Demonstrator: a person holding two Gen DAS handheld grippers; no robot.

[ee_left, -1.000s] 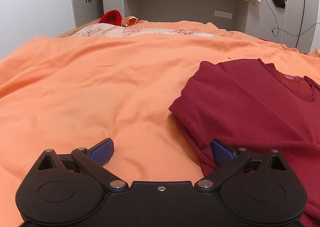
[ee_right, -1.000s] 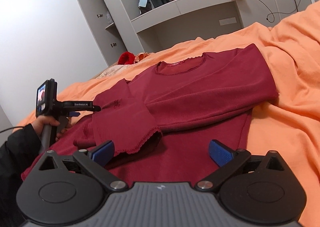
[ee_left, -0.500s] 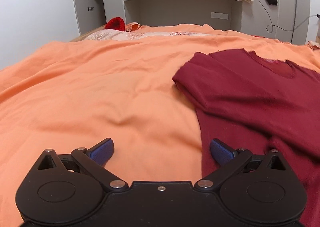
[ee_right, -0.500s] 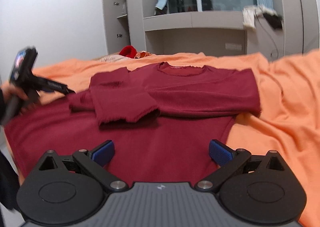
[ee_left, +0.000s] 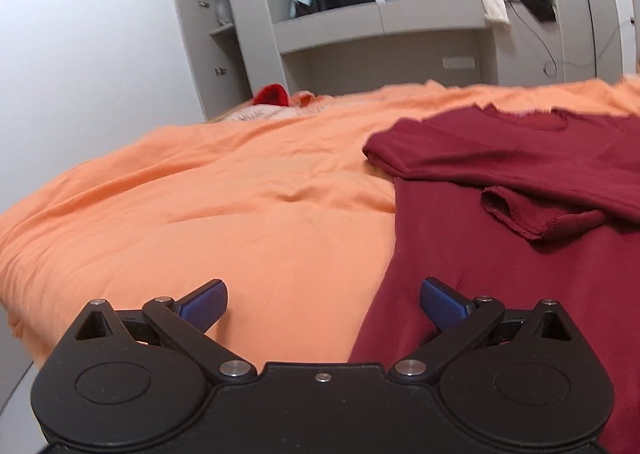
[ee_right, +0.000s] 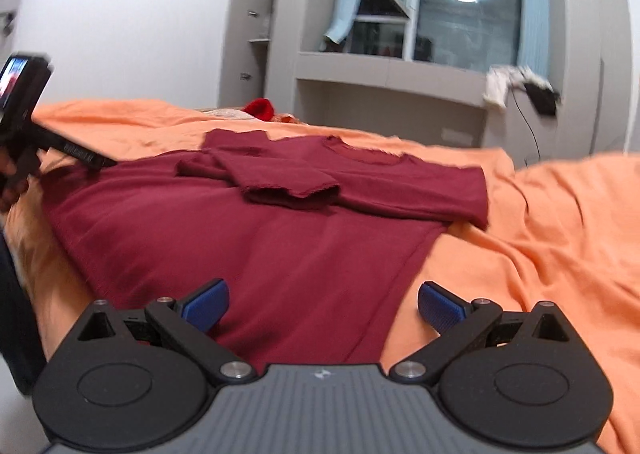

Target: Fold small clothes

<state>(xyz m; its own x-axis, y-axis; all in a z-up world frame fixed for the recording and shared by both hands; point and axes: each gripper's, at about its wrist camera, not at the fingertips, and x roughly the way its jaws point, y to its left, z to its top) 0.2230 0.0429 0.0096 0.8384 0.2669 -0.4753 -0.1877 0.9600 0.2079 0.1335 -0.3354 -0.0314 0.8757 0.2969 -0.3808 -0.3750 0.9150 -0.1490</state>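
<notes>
A dark red long-sleeved top lies flat on the orange bedspread, both sleeves folded across its chest, neckline at the far end. In the left wrist view the top fills the right half. My left gripper is open over the top's near left hem corner, holding nothing. My right gripper is open above the near right hem corner, also holding nothing. The right wrist view also catches the left gripper's body with its camera at the far left, held by a hand.
Grey built-in shelving and a window stand beyond the bed's head. A red item and pale patterned bedding lie near the headboard. Cloths and a black cable hang on a shelf at the right. Bedspread extends to the left.
Both grippers have pulled back toward the near hem and risen, so more of the top shows. Both stay open throughout. The top itself has not moved.
</notes>
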